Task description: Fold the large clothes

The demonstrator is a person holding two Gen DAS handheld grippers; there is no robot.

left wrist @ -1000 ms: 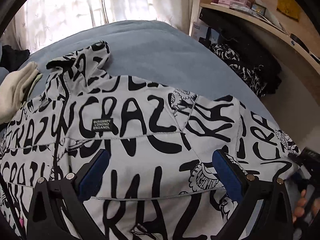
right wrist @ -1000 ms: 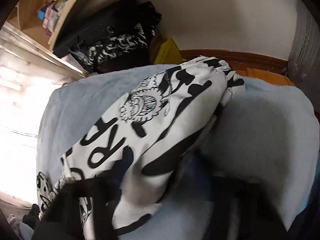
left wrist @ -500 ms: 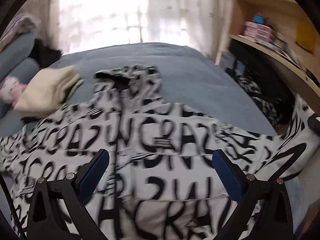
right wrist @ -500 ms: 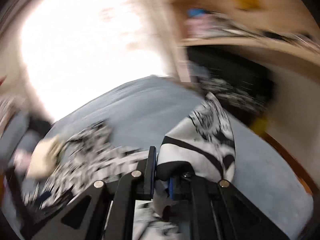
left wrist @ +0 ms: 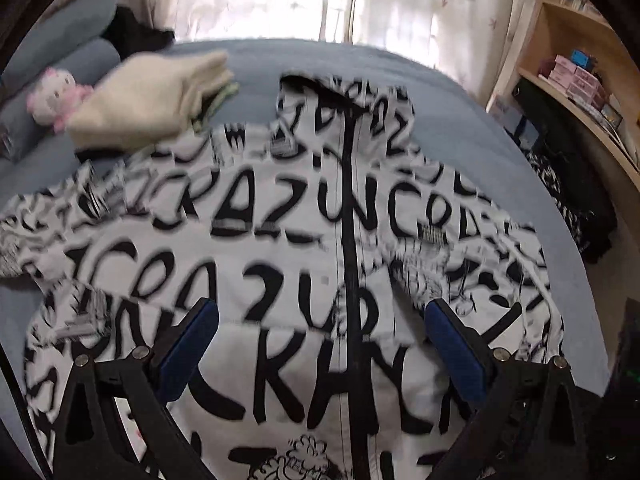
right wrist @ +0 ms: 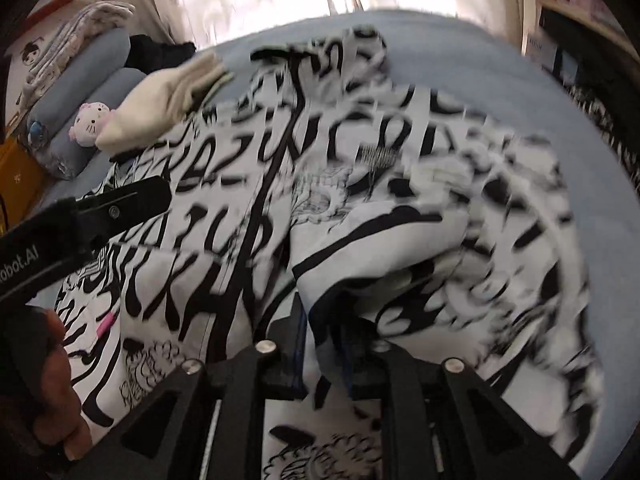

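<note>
The right gripper (right wrist: pixel 322 354) has its fingers nearly together with a fold of the jacket (left wrist: pixel 280 248) between them; the jaws are opening. The left gripper (left wrist: pixel 320 344) hovers above the jacket with its blue-padded fingers (left wrist: pixel 188 352) spread wide, holding nothing. A hand (right wrist: pixel 48 392) grips the left gripper's handle. The black-and-white lettered jacket lies front up on the blue bed (left wrist: pixel 460 128), black zipper (left wrist: pixel 350 220) running down its centre. Beyond its collar, a folded cream garment (left wrist: pixel 148 100) lies beside a pink plush toy (left wrist: pixel 52 98). A wooden shelf (left wrist: pixel 580 92) stands to the right.
</note>
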